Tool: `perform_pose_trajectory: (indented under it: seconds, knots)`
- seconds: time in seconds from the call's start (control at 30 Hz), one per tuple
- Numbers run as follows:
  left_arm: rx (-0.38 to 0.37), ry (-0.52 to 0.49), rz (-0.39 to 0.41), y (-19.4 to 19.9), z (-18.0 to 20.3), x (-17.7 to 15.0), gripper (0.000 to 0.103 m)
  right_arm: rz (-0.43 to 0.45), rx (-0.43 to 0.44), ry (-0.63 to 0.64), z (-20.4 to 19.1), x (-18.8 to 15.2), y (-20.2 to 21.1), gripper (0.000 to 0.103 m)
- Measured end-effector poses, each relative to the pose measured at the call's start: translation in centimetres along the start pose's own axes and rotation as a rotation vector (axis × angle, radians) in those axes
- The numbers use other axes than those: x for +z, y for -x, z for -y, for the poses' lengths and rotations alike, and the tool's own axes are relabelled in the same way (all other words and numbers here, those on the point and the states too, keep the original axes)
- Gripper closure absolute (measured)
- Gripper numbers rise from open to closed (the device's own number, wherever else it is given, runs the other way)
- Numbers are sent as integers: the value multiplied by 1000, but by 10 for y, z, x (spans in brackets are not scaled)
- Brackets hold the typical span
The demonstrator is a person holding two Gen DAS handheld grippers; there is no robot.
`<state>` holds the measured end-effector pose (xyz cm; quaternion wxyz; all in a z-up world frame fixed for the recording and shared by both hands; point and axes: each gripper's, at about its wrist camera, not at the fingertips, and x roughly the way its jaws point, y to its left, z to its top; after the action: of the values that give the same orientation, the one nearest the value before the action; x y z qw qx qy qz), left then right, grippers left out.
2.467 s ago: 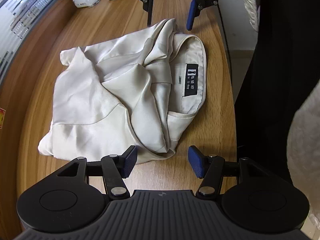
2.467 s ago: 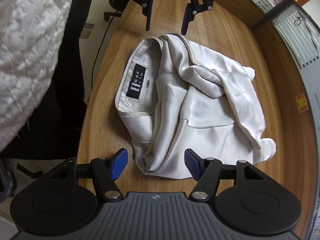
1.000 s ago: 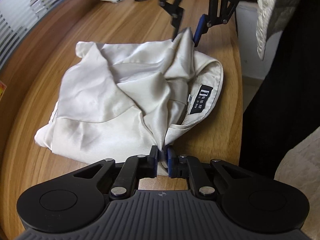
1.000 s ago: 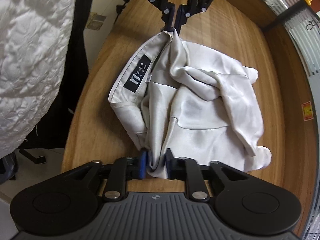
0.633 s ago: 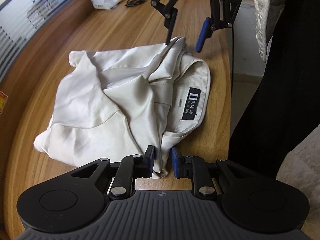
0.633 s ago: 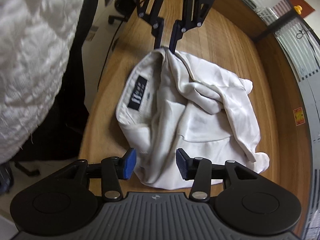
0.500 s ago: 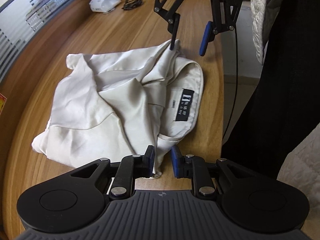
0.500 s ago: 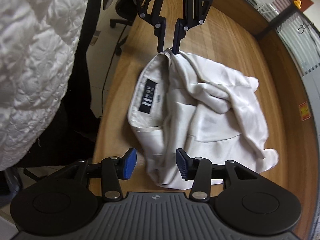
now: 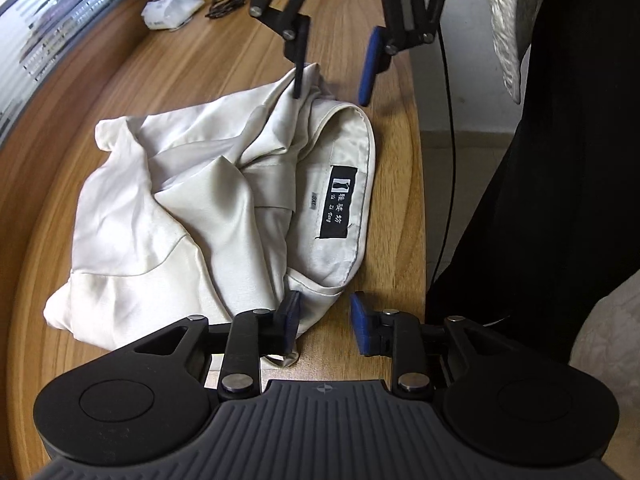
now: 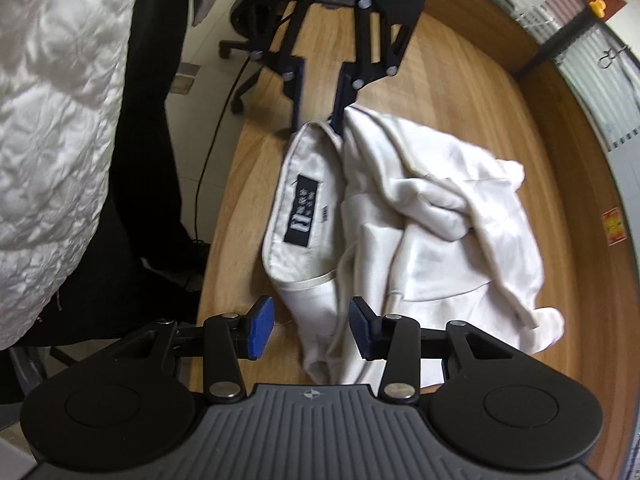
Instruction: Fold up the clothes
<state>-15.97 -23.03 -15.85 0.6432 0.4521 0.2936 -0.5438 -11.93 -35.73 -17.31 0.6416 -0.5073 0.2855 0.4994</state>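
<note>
Wooden table (image 9: 168, 64) bearing crumpled cream garment (image 9: 192, 216), white packet (image 9: 172, 7), dark cable (image 9: 226, 1)

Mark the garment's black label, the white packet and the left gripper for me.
black label (image 9: 339, 201), left wrist view, middle of the tag.
white packet (image 9: 172, 7), left wrist view, its top face.
left gripper (image 9: 324, 322), left wrist view, midway between the opening fingertips.

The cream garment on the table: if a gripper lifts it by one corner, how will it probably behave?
The cream garment lies in soft, rumpled folds, so it is likely floppy and would hang and unfold. Its sheen suggests smooth, slippery cloth that may slide from the pads. It looks thin, so probably light, and would drag across the wooden table easily.
</note>
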Motion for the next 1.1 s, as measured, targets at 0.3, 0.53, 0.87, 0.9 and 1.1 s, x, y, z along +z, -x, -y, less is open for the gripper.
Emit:
perform_pose_trajectory:
  seconds: [0.3,0.53,0.87,0.9,1.1]
  knots:
    - [28,2,38,1,0,1,96,-24,-52,11,-7,0,-1,43]
    - [19,182,86,19,-28,6,97,25,-72,-76,2,12,3,39]
    - [-17,362,123,27,-55,9,97,105,-15,-238,15,54,-20,56]
    - [-19,362,124,27,-55,9,97,99,-13,-248,15,56,-23,61]
    - [-27,349,122,27,-55,6,97,66,-48,-287,14,62,-36,86]
